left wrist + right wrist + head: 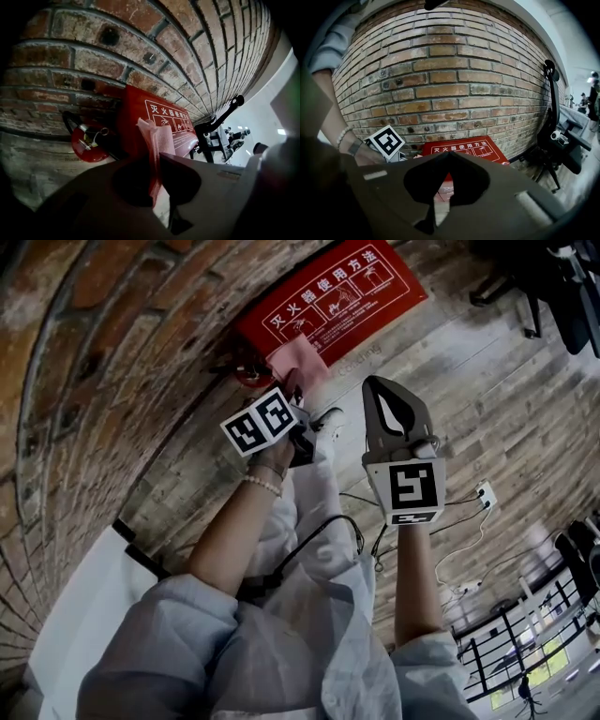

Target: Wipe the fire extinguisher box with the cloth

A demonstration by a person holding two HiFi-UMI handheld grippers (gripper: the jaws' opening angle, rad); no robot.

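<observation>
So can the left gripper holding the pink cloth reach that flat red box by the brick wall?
Probably yes. The left gripper, shut on the pink cloth, points straight at the flat red fire extinguisher box, and nothing visible lies between them.

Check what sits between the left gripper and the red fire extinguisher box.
Only the pink fabric cloth, clamped in the left gripper and sticking out toward the red fire extinguisher box; the left gripper view shows it.
</observation>
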